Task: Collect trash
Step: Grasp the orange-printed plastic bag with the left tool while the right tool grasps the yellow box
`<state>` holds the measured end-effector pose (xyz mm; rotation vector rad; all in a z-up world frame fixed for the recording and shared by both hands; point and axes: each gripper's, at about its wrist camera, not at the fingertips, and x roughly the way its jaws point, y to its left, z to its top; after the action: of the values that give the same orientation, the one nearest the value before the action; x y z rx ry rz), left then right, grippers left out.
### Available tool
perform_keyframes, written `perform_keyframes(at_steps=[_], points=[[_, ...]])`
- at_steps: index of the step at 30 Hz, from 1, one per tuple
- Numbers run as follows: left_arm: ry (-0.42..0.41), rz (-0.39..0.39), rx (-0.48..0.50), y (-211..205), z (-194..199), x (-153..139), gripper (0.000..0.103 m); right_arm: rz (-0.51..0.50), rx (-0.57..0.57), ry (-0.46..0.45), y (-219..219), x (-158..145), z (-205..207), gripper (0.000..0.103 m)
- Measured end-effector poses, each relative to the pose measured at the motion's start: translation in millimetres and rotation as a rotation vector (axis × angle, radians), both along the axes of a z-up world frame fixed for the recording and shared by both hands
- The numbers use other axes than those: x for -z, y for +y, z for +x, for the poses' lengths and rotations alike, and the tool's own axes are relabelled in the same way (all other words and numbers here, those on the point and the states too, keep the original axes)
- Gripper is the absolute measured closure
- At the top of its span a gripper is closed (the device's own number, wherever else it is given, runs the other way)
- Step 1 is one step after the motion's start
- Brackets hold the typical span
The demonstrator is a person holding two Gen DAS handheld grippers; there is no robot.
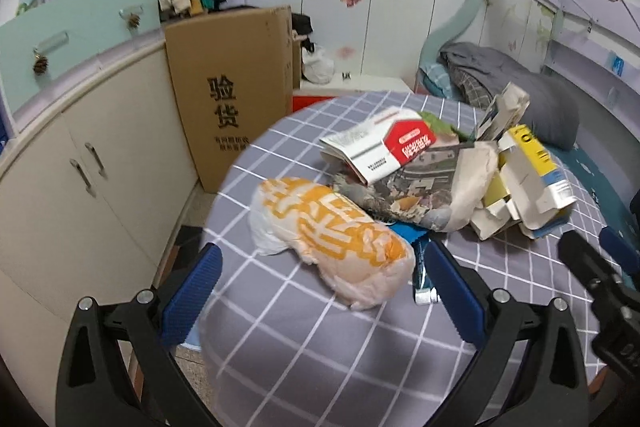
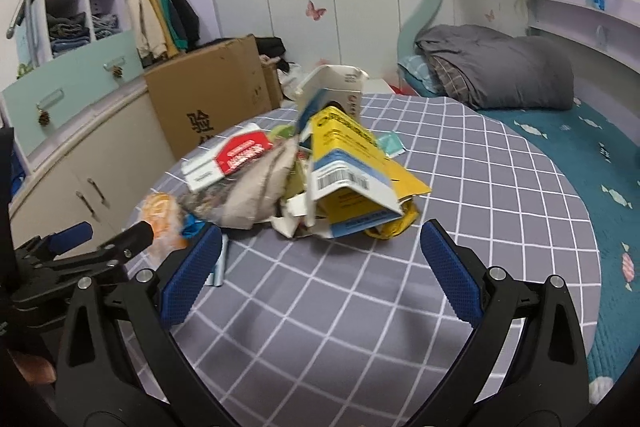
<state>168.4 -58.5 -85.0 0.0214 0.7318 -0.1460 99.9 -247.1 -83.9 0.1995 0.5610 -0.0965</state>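
A pile of trash lies on a round table with a grey checked cloth (image 1: 304,339). An orange and white plastic bag (image 1: 332,231) lies nearest my left gripper (image 1: 320,287), which is open with the bag's near end between its fingers. Behind it are a red and white box (image 1: 384,147), crumpled paper (image 1: 432,187) and a torn yellow and blue carton (image 1: 536,171). My right gripper (image 2: 320,267) is open and empty, just in front of the yellow carton (image 2: 352,163). The orange bag (image 2: 162,215) shows at the left in the right wrist view.
A large cardboard box (image 1: 228,95) stands on the floor left of the table, beside white cupboards (image 1: 80,163). A bed with a grey quilt (image 2: 496,67) and teal cover (image 2: 600,163) lies to the right. A small blue wrapper (image 1: 424,267) lies by the bag.
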Motion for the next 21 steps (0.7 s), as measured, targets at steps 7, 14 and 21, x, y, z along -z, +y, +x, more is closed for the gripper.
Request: perform_keyframes(at_steps=[7, 14, 21], points=[[0.101, -0.026, 0.012, -6, 25, 20, 0.035, -0.021, 0.002, 0.013, -17, -2, 27, 0.006], [0.100, -0.067, 0.037, 1, 20, 20, 0.060, 0.000, -0.058, 0.063, -28, 1, 63, 0.007], [0.069, -0.125, 0.032, 18, 5, 10, 0.066, 0.001, -0.092, 0.140, -29, 15, 71, 0.049]])
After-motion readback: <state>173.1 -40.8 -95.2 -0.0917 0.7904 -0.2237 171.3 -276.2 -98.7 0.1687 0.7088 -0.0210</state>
